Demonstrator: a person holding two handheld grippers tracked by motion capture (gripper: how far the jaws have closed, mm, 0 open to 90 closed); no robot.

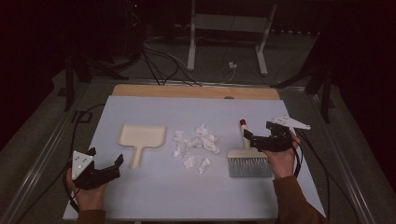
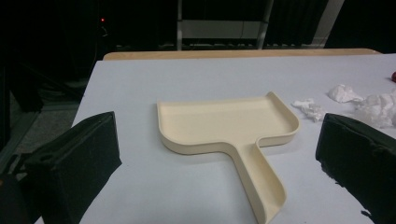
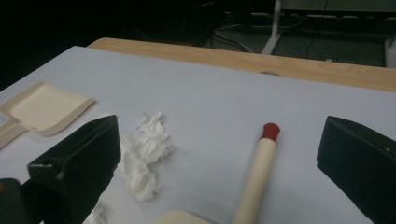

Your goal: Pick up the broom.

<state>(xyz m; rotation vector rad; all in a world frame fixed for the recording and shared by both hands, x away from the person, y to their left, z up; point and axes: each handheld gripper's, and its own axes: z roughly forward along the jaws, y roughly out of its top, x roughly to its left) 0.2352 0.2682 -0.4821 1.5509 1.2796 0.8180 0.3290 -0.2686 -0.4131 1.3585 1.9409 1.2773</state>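
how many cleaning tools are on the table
2. The cream dustpan lies left of the crumpled paper scraps, ahead of the left claw. The brush lies right of the scraps, under the right claw.

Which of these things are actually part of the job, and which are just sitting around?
Part of the job: dustpan, paper scraps, brush, left gripper, right gripper.

Lying about: cables and white stand on the floor behind the table.
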